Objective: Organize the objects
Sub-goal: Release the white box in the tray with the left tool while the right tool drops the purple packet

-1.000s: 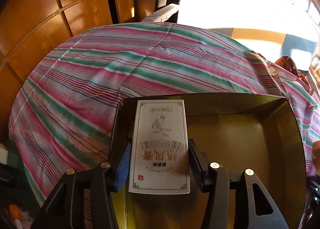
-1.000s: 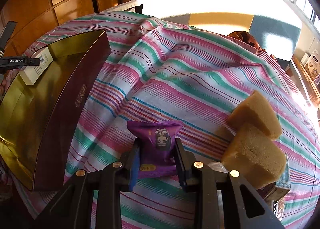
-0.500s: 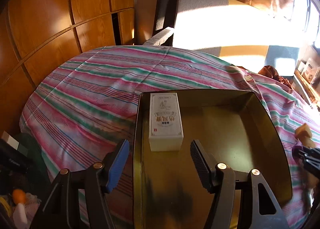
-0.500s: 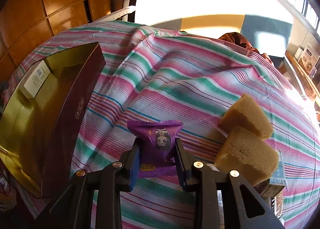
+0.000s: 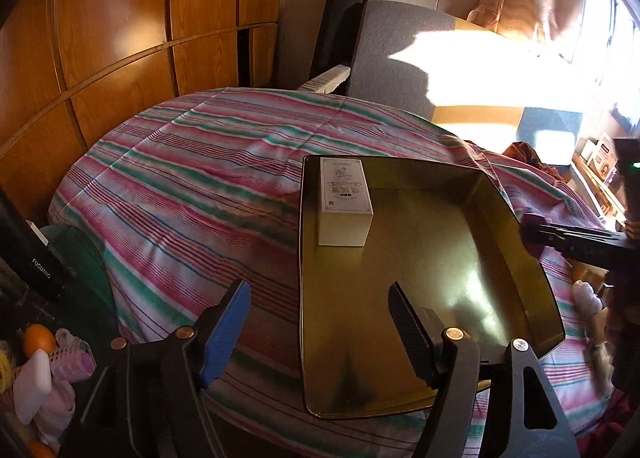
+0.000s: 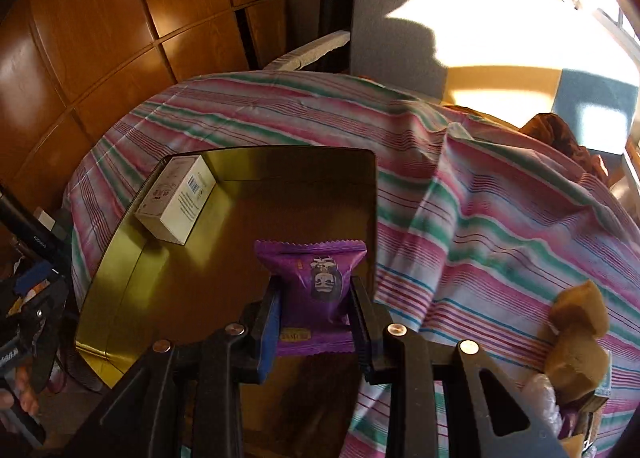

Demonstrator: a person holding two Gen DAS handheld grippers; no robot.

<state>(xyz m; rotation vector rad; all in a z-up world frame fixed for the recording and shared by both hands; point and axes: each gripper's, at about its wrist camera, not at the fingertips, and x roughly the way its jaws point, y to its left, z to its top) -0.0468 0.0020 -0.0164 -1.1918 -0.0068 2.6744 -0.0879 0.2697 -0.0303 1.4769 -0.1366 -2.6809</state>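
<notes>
In the gold tray (image 5: 516,258), the white box (image 5: 345,203) has been released by the widening, empty left tool (image 5: 320,322); the purple packet (image 6: 316,278) is gripped by the right tool (image 6: 314,322), brought over it for placing.

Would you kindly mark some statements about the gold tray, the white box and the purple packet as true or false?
1. The white box lies in a far corner of the gold tray. True.
2. The left gripper is clamped on the white box. False: its jaws have just been opening, with nothing between them.
3. The right gripper holds the purple snack packet. True.
4. The purple snack packet lies on the striped cloth. False: it is held up over the tray.
5. The tray is full. False: only the white box is in it.
</notes>
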